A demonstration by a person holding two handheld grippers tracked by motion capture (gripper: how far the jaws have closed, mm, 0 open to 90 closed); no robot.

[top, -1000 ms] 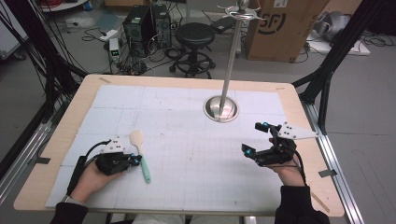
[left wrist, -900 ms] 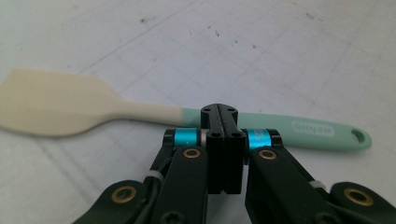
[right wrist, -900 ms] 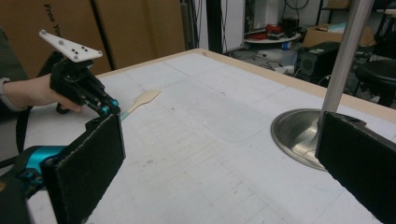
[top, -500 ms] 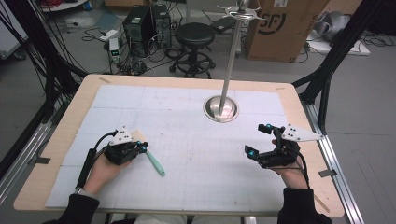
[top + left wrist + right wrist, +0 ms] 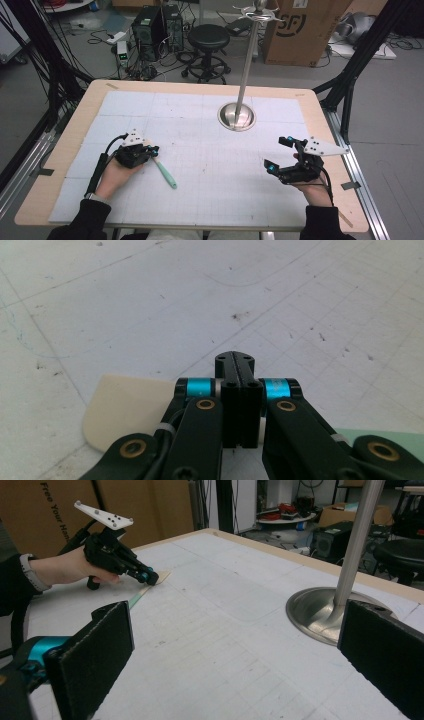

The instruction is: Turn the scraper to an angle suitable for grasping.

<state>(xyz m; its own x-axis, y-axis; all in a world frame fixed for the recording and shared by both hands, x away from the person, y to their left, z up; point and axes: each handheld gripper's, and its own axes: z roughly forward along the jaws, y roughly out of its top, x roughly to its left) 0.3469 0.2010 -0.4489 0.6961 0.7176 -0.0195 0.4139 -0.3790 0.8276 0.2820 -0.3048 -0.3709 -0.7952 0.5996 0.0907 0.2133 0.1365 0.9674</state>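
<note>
In the high view the left gripper point(image 5: 154, 150) sits at the lower left of the frame on a white mat point(image 5: 210, 200), held in a hand point(image 5: 112, 175). Its jaws are clenched on a spatula point(image 5: 165, 172), near the cream blade end; the pale green handle runs down and right across the mat. In the left gripper view the jaws meet at centre frame, with the cream blade point(image 5: 125, 412) under them at lower left and a strip of green handle at the lower right edge. The right gripper point(image 5: 280, 154) is at the lower right of the high view, well apart from the spatula, its jaws spread wide and grasping nothing. In the right gripper view its two black pads stand at the far left and right edges, the stand point(image 5: 320, 610) with its pole between them at right, and the left gripper at upper left
</note>
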